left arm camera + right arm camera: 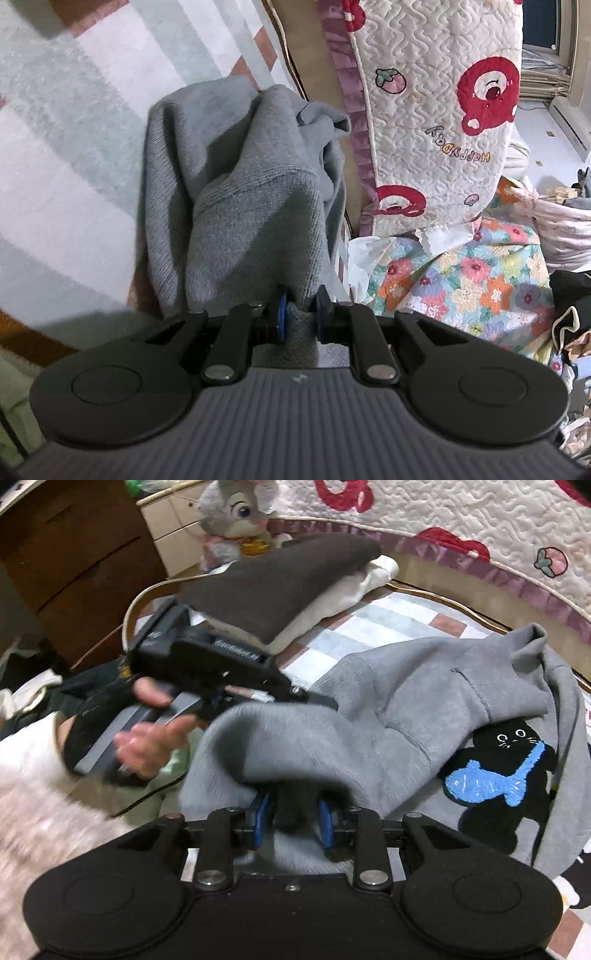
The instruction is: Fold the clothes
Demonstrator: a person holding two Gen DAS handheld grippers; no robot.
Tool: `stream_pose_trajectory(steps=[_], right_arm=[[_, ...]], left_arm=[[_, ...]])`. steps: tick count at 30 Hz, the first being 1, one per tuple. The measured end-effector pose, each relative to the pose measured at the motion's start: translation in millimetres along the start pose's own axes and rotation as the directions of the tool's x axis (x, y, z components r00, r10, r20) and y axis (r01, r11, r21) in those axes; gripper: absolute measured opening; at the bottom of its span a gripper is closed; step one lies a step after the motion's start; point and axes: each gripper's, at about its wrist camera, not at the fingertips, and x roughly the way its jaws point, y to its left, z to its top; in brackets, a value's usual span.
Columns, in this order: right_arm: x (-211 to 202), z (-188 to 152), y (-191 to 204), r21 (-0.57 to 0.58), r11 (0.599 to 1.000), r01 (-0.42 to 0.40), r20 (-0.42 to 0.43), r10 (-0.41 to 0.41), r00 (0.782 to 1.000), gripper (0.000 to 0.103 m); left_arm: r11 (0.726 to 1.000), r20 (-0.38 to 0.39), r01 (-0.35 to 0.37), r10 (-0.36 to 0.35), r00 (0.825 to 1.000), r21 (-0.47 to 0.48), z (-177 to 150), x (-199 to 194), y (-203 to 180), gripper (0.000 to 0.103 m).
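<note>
A grey sweatshirt (406,709) with a black cat and blue fish print (491,775) lies bunched on a checked bed cover (369,627). My right gripper (293,825) is shut on a fold of its grey fabric, close to the camera. In the left wrist view my left gripper (300,319) is shut on another edge of the same grey sweatshirt (236,192), which hangs bunched over the bed cover (74,147). The right wrist view also shows the left gripper's body (207,661), held by a hand (147,738), reaching into the cloth.
A stack of folded clothes, dark brown (280,579) on white, rests at the bed's far side. A quilted strawberry-print cover (436,110) stands along the edge, a floral quilt (461,288) below it. A plush rabbit (236,517) and a wooden dresser (74,554) are behind.
</note>
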Motion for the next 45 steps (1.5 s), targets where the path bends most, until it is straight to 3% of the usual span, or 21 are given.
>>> stream_pose_trajectory(steps=[6, 11, 15, 19, 20, 22, 23, 26, 30, 33, 36, 39, 43, 44, 45], right_arm=[[30.3, 2.5, 17.1, -0.099, 0.992, -0.072, -0.079, 0.065, 0.995, 0.039], [55.6, -7.3, 37.0, -0.289, 0.957, 0.005, -0.114, -0.039, 0.993, 0.047], [75.0, -13.5, 34.2, -0.336, 0.942, -0.006, -0.164, -0.052, 0.985, 0.058], [92.3, -19.8, 35.3, -0.391, 0.92, -0.013, -0.189, -0.067, 0.98, 0.06], [95.2, -21.4, 38.0, -0.409, 0.912, -0.009, -0.177, -0.07, 0.982, 0.057], [95.7, -20.2, 34.2, -0.405, 0.914, 0.006, -0.147, -0.071, 0.987, 0.015], [95.5, -18.7, 30.2, -0.394, 0.919, 0.011, -0.14, -0.072, 0.988, 0.003], [73.7, -13.2, 11.2, -0.287, 0.957, -0.042, -0.079, 0.02, 0.997, 0.001], [28.0, -11.8, -5.8, -0.136, 0.983, -0.121, 0.014, 0.124, 0.992, 0.001], [-3.6, -13.2, -29.3, 0.026, 0.971, -0.236, 0.1, 0.233, 0.967, 0.002], [-17.2, -20.0, -44.7, 0.142, 0.918, -0.37, 0.169, 0.346, 0.923, 0.003], [-23.1, -23.4, -50.8, 0.18, 0.866, -0.466, 0.214, 0.428, 0.878, 0.003], [-44.8, -27.4, -51.7, 0.175, 0.798, -0.577, 0.318, 0.509, 0.8, 0.002], [-50.4, -26.3, -49.9, 0.16, 0.815, -0.556, 0.325, 0.489, 0.81, 0.002], [-53.0, -27.1, -42.6, 0.114, 0.856, -0.505, 0.298, 0.455, 0.839, 0.002]], left_arm=[[0.998, -0.005, 0.016, -0.017, 1.0, -0.053, -1.6, 0.0, 9.7, 0.014], [0.998, -0.01, -0.004, 0.003, 1.0, -0.068, -2.2, 6.6, 14.5, 0.014], [0.996, -0.003, -0.001, 0.001, 1.0, -0.088, -1.3, 7.9, 18.3, 0.014], [0.993, 0.008, -0.004, 0.004, 1.0, -0.114, -0.4, 7.1, 22.9, 0.014], [0.994, 0.012, -0.015, 0.016, 1.0, -0.109, 0.7, 6.3, 23.4, 0.014], [0.994, 0.022, -0.039, 0.042, 0.999, -0.098, 3.0, 4.6, 24.1, 0.014], [0.994, 0.027, -0.051, 0.054, 0.998, -0.092, 4.1, 3.8, 24.5, 0.014], [0.993, 0.043, -0.088, 0.091, 0.995, -0.076, 7.4, 1.4, 25.6, 0.013], [0.988, 0.03, -0.152, 0.153, 0.988, -0.035, 11.3, 1.2, 23.1, 0.012], [0.979, 0.049, -0.202, 0.202, 0.978, 0.007, 12.3, -0.2, 20.2, 0.01], [0.967, 0.074, -0.252, 0.249, 0.966, 0.044, 13.2, -2.9, 18.4, 0.007], [0.957, 0.11, -0.286, 0.279, 0.954, 0.047, 16.3, -7.3, 19.1, 0.006], [0.947, 0.123, -0.312, 0.303, 0.945, 0.069, 15.0, -12.5, 14.0, 0.006], [0.945, 0.123, -0.317, 0.306, 0.944, 0.078, 14.2, -13.6, 12.1, 0.006], [0.943, 0.124, -0.321, 0.31, 0.943, 0.087, 13.4, -14.7, 10.1, 0.006]])
